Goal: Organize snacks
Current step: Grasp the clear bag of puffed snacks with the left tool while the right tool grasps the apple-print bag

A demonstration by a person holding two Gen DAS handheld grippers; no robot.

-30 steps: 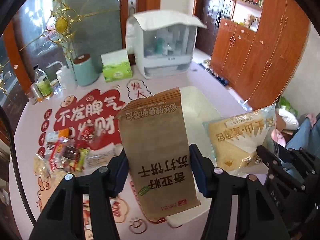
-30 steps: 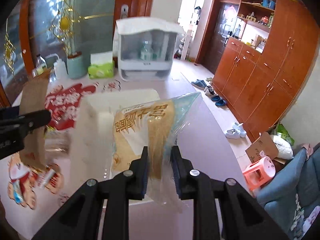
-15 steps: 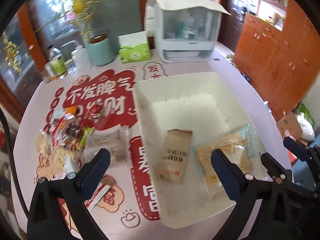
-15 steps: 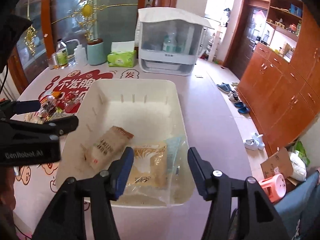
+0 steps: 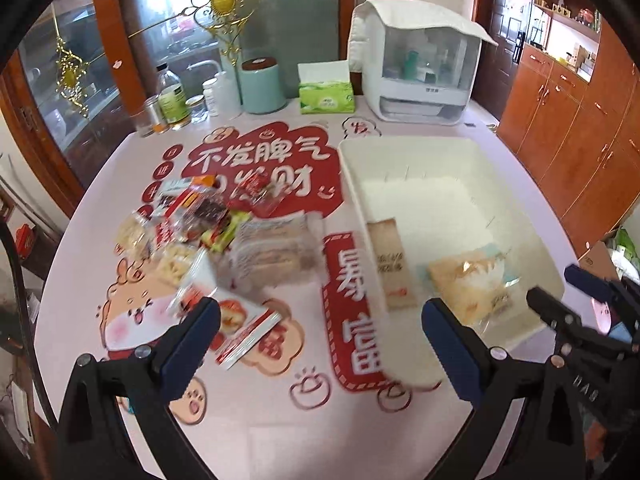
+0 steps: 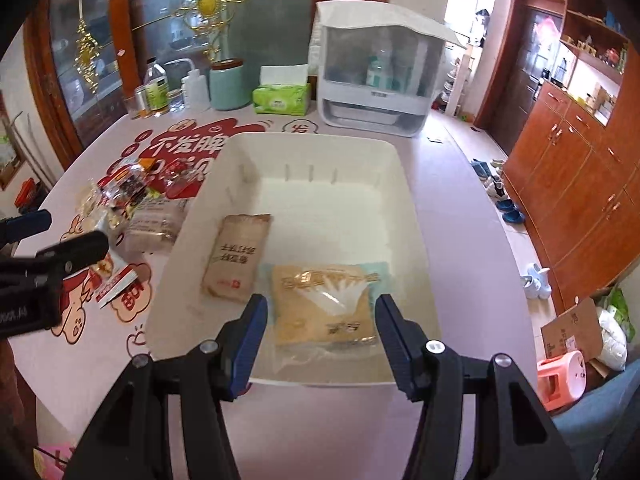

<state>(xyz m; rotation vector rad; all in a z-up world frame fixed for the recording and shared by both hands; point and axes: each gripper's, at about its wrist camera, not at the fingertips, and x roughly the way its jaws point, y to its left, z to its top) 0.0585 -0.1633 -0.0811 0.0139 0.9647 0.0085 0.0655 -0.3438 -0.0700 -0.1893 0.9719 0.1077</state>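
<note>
A white bin (image 5: 408, 148) (image 6: 312, 140) stands on the table. In it lie a brown cracker packet (image 5: 390, 262) (image 6: 238, 256) and a clear bread packet (image 5: 472, 284) (image 6: 320, 304). A pile of loose snacks (image 5: 208, 224) (image 6: 128, 200) lies left of the bin. My left gripper (image 5: 320, 320) is open and empty, above the table just left of the bin's near corner. My right gripper (image 6: 320, 318) is open and empty, above the bin's near rim over the bread packet.
At the table's far side stand a white lidded organizer (image 5: 420, 76), a green tissue box (image 5: 326, 94), a teal canister (image 5: 262, 86) and bottles (image 5: 172, 98). Wooden cabinets (image 6: 580, 168) line the right. A pink stool (image 6: 560, 372) and cardboard box (image 6: 572, 328) sit on the floor.
Both grippers opened and let go: the cracker packet and bread packet dropped into the bin. The left gripper has since swung left toward the snack pile; the right gripper stays over the bin.
</note>
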